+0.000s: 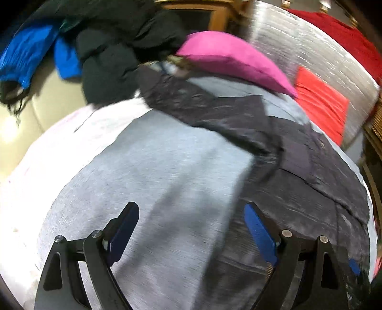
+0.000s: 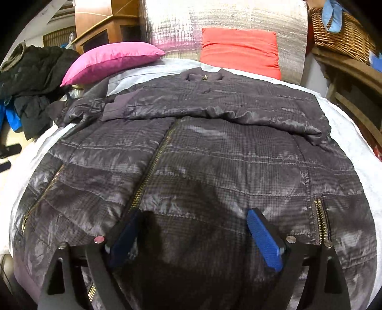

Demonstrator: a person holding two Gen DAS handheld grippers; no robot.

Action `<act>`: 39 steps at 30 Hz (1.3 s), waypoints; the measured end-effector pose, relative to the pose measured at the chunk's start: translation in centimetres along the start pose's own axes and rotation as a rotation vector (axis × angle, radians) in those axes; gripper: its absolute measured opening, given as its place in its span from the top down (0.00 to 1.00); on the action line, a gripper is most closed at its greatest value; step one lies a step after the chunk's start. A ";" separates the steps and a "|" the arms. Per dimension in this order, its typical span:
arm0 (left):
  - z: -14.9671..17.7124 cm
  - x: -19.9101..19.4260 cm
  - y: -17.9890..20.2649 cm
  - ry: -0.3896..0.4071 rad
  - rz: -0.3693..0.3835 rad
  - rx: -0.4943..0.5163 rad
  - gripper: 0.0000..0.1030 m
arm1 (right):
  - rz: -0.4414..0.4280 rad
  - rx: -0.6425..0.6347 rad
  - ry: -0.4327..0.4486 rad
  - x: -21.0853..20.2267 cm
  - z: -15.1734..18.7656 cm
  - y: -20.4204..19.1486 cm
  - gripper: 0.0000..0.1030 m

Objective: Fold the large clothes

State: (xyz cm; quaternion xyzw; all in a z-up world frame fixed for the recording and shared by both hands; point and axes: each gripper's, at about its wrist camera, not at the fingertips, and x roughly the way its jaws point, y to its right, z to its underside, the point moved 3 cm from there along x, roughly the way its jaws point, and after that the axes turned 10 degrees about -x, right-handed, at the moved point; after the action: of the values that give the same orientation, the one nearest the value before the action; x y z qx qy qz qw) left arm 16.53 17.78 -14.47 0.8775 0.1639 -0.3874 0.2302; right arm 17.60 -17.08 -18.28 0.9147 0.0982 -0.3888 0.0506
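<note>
Jacket point(image 2: 191, 147) flat on bed point(image 2: 346, 124), two pillows point(image 2: 109, 59) behind.

Bed point(image 2: 353, 147) covered with a pale grey sheet point(image 1: 148, 171). Dark quilted jacket point(image 2: 214, 152) spread flat on the sheet, front up, zip closed, collar toward the head end; one sleeve point(image 2: 214, 109) folded across the chest. Pink pillow point(image 2: 112, 59) at head end, left, lying on the sheet. Red pillow point(image 2: 241, 50) at head end, right, leaning on a silver quilted backing point(image 2: 238, 16).
</note>
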 end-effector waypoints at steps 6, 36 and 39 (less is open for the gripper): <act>-1.6 1.8 -3.8 0.031 -0.039 -0.093 0.13 | -0.003 0.002 0.003 0.0 0.1 0.0 0.10; -2.6 6.4 -13.3 0.109 -0.067 -0.188 0.00 | -0.033 -0.367 0.135 -1.9 -12.3 -14.8 0.08; -2.6 6.4 -13.5 0.116 -0.045 -0.201 0.00 | 0.013 -0.497 0.132 0.8 -15.8 -19.3 0.08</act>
State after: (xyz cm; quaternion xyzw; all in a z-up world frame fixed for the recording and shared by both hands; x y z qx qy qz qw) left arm 15.95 31.20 -21.50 0.8671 0.2345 -0.3225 0.2985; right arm 24.95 4.51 -8.23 0.8981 0.1878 -0.2918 0.2702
